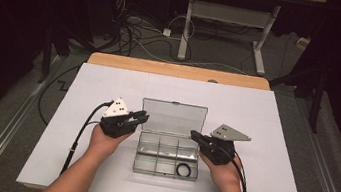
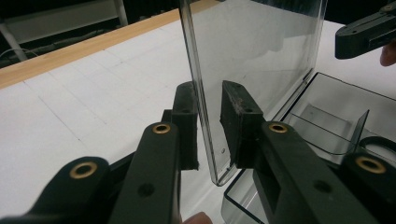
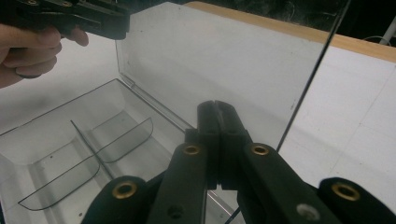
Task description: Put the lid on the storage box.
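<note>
A clear plastic compartment box (image 1: pixel 164 175) lies mid-table with its lid (image 1: pixel 173 118) standing upright. A black ring (image 1: pixel 184 169) rests in the front right compartment. My left gripper (image 1: pixel 141 117) is at the lid's left edge. In the left gripper view its jaws (image 2: pixel 208 91) straddle that edge of the lid (image 2: pixel 261 42), open, with a gap on the right side. My right gripper (image 1: pixel 194 135) is at the box's right end. Its jaws (image 3: pixel 217 106) are shut with nothing between them, just in front of the lid (image 3: pixel 210 56) and over the box base (image 3: pixel 56 140).
The white table cover (image 1: pixel 265 124) spreads around the box, with a wooden edge (image 1: pixel 177 70) behind it. On the floor beyond are cables (image 1: pixel 131 35) and the legs of a desk (image 1: pixel 185 32). Trailing cables hang from both grippers toward the front edge.
</note>
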A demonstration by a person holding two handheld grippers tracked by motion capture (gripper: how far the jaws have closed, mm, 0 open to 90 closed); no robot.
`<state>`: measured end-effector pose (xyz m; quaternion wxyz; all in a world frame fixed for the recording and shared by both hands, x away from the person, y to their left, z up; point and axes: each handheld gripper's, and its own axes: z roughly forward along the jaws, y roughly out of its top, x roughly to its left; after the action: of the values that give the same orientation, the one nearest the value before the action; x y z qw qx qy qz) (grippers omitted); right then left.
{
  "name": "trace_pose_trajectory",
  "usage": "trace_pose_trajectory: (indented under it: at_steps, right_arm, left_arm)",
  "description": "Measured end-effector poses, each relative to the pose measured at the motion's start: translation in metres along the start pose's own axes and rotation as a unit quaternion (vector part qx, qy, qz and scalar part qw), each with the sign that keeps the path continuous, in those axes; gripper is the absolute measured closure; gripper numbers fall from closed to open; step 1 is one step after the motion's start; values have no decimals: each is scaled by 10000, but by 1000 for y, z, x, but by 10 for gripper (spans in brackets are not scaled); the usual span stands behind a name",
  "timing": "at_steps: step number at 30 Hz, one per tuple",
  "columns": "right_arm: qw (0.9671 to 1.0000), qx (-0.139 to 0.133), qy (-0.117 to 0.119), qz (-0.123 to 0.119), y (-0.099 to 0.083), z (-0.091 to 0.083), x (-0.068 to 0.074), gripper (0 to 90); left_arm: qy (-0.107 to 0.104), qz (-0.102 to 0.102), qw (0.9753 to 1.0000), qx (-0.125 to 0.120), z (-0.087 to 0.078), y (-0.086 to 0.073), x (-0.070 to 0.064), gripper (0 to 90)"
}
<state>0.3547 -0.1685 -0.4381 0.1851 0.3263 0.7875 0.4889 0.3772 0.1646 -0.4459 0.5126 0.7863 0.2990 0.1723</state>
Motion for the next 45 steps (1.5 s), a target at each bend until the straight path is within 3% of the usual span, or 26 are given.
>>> trace_pose_trajectory:
  at_steps: [10,34,45]
  right_arm:
    - [10000,-14,-26,-38,-1,-3,5,900]
    - [9998,-57,-142,-97,-4,-13,10,900]
    - [9997,-87,-166,-131,-6,-20,13,900]
  left_arm:
    - [-2,-34,10000,-47,-5,-2,-7,745]
    - [84,251,9997,-1,-19,-10,-25,723]
    - [48,202,9998,-32,-30,-18,-33,728]
